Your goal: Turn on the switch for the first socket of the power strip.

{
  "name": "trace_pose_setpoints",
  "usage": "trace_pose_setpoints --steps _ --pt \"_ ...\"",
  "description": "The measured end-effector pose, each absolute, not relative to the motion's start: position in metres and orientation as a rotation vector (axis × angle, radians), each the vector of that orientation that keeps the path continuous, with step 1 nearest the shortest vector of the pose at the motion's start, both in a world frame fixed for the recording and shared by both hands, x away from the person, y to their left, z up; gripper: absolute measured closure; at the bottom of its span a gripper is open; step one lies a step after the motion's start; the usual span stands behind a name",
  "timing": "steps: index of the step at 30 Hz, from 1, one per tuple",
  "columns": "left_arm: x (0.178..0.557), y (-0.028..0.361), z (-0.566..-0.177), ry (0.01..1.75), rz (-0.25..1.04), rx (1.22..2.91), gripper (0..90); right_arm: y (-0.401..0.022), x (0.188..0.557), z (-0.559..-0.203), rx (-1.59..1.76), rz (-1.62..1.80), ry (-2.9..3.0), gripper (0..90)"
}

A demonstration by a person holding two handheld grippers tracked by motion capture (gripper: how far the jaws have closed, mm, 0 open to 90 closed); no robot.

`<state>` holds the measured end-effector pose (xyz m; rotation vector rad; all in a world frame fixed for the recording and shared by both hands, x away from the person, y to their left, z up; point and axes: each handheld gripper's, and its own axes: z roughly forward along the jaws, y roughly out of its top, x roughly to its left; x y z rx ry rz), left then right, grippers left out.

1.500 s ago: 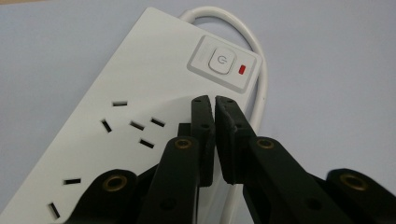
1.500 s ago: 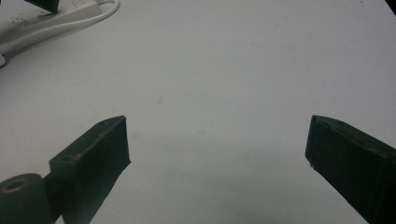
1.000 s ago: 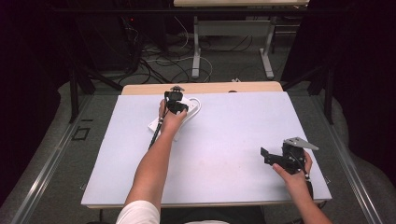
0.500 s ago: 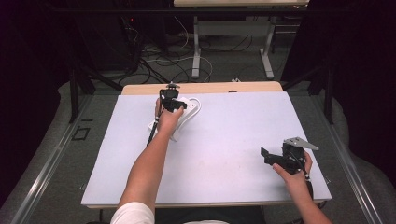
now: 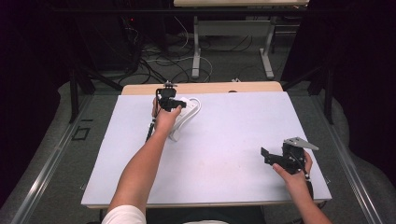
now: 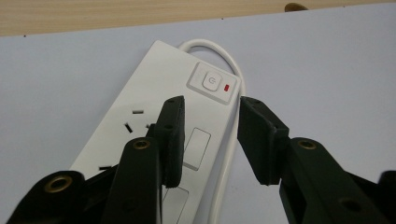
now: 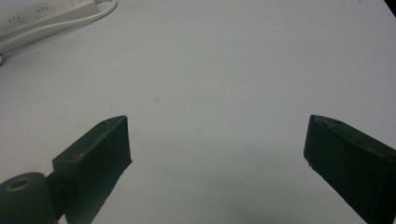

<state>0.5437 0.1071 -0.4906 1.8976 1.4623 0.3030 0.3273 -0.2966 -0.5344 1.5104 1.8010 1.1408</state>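
A white power strip [image 5: 187,111] lies at the far left of the white tabletop, its white cable [image 5: 198,105] looping round its far end. My left gripper [image 5: 167,100] hovers just above it. In the left gripper view the strip [image 6: 135,130] runs under the jaws, with its switch [image 6: 212,81] and a lit red lamp just ahead of the left gripper [image 6: 210,105]. The jaws have just been opening and stand apart, pressing on nothing. My right gripper [image 5: 267,156] rests open over bare table at the near right; between its wide-spread jaws, at the right gripper [image 7: 217,140], is only tabletop.
The white tabletop [image 5: 233,135] ends in a wooden strip [image 5: 205,87] along its far edge. Beyond it are table legs and loose cables on the dark floor. The strip and cable [image 7: 56,18] show at the top left of the right gripper view.
My left gripper has shifted a little to the left over the strip and risen slightly. The right hand has kept still.
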Motion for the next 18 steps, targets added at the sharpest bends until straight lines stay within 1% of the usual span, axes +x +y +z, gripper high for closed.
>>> trace_pose_setpoints --steps 5,18 --pt "0.539 0.113 -0.485 1.447 0.306 1.894 60.3 -0.296 0.327 -0.535 1.512 1.139 1.800 6.7" --pt "0.521 0.120 -0.473 1.394 0.242 1.890 57.8 -0.295 0.327 -0.535 1.522 1.136 1.797 6.9"
